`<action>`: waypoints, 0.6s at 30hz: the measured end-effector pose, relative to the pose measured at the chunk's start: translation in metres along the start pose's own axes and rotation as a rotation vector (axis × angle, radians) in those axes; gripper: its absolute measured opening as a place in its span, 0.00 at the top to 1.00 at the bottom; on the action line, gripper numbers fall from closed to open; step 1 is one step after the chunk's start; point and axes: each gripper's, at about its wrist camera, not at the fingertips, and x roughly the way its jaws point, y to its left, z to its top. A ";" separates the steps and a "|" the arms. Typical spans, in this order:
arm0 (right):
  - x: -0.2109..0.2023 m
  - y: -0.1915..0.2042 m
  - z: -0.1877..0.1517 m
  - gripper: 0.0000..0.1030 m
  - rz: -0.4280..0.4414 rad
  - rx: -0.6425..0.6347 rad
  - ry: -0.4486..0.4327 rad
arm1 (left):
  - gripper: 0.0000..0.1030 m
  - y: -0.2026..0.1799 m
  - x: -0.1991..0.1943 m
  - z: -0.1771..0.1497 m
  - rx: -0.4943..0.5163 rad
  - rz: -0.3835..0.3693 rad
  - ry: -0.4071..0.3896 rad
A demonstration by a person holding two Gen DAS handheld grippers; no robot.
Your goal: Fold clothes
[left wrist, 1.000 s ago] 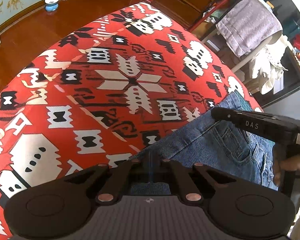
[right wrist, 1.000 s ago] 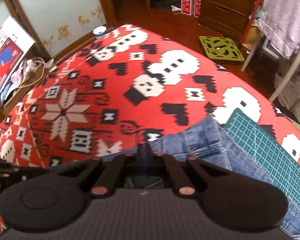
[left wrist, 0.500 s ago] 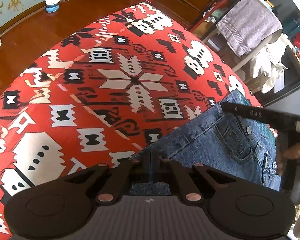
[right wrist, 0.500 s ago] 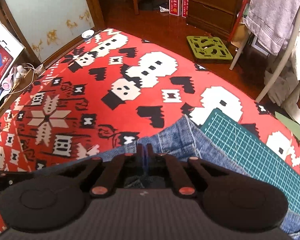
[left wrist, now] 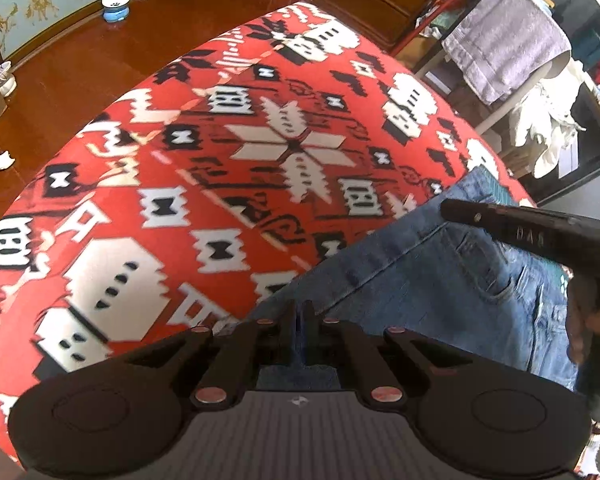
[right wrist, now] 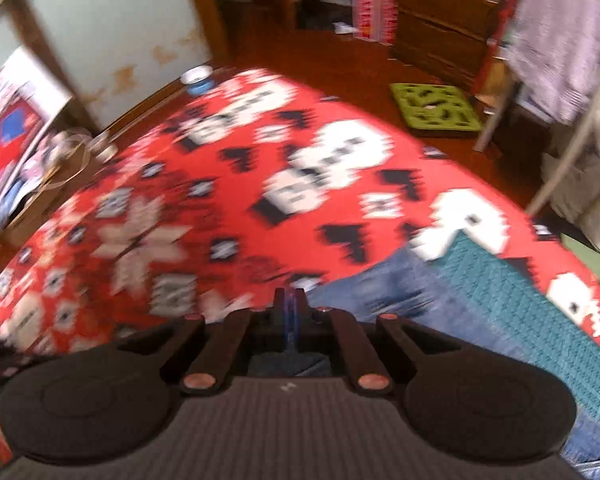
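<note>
The left gripper point(left wrist: 299, 318) had its jaws clenched on the blue denim jeans point(left wrist: 452, 280). The right gripper point(right wrist: 289, 312) pinched the same denim above the red patterned desk cloth point(right wrist: 260, 184), beside a green cutting mat point(right wrist: 512, 300).

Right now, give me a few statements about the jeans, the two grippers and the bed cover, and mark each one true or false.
1. The left gripper is shut on the jeans. True.
2. The right gripper hangs open above the jeans. False: it is shut on the denim.
3. The jeans lie on a red patterned cover. True.
4. A yellow towel lies under the jeans. False: a green cutting mat lies beside and partly under them.
</note>
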 end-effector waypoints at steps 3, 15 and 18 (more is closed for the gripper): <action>-0.001 0.030 -0.010 0.98 0.060 -0.058 0.026 | 0.99 0.004 -0.002 -0.004 0.007 0.010 -0.003; 0.012 0.105 -0.033 0.97 0.196 -0.167 0.087 | 0.98 0.009 -0.009 -0.012 0.024 0.009 -0.024; 0.007 0.102 -0.031 0.97 0.195 -0.148 0.078 | 0.99 0.008 -0.012 -0.013 0.025 0.009 -0.026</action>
